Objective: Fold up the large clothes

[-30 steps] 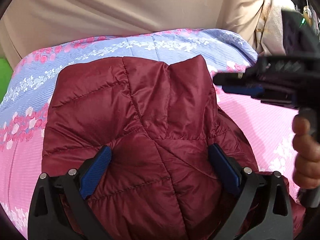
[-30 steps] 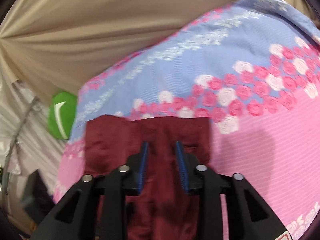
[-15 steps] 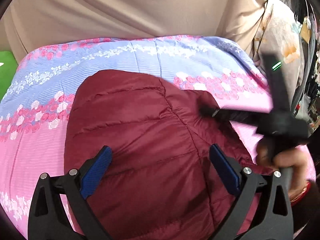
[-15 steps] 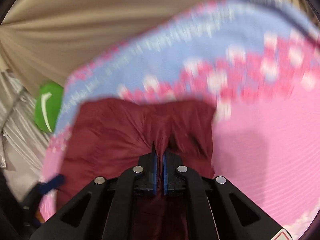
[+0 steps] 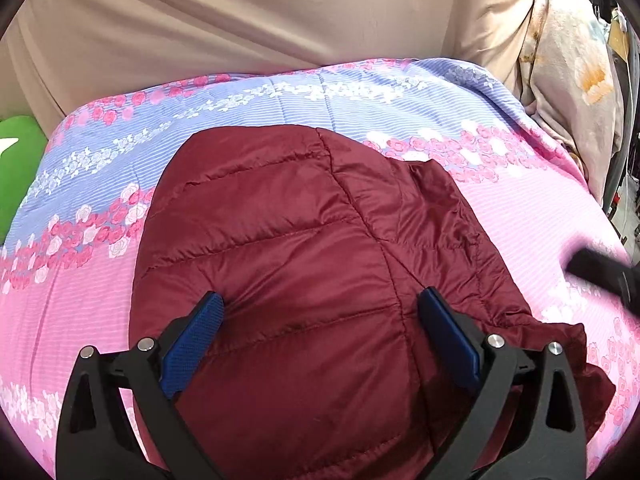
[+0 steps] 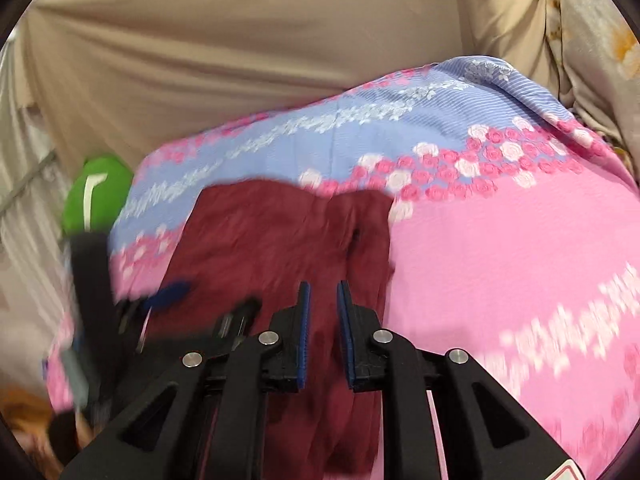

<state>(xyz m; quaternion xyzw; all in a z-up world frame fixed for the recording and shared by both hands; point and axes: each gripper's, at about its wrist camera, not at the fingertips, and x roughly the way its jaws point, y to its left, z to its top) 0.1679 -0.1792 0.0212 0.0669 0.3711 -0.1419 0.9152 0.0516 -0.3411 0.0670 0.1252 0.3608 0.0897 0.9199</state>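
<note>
A maroon quilted jacket (image 5: 280, 248) lies bunched on the floral bedspread (image 5: 540, 216). My left gripper (image 5: 322, 298) is open wide, its blue pads (image 5: 192, 340) resting low on either side of a padded panel without pinching it. In the right wrist view the jacket (image 6: 272, 240) is blurred by motion. My right gripper (image 6: 324, 286) hovers over its right part; its jaws stand a narrow gap apart and are opening, and I see no fabric pinched between them. The left wrist view shows the right gripper (image 5: 600, 276) as a dark blur at the right edge.
Beige fabric (image 5: 260, 20) hangs behind the bed. A green object (image 6: 96, 192) sits past the bed's left side. A pale flowered cloth (image 5: 580, 80) hangs at the right. The bedspread right of the jacket is pink (image 6: 500, 260).
The right gripper closed on the jacket's right part half a second ago, then swung away to the right with its jaws parting. The raised jacket panel now lies lower and flatter. The left gripper stayed put.
</note>
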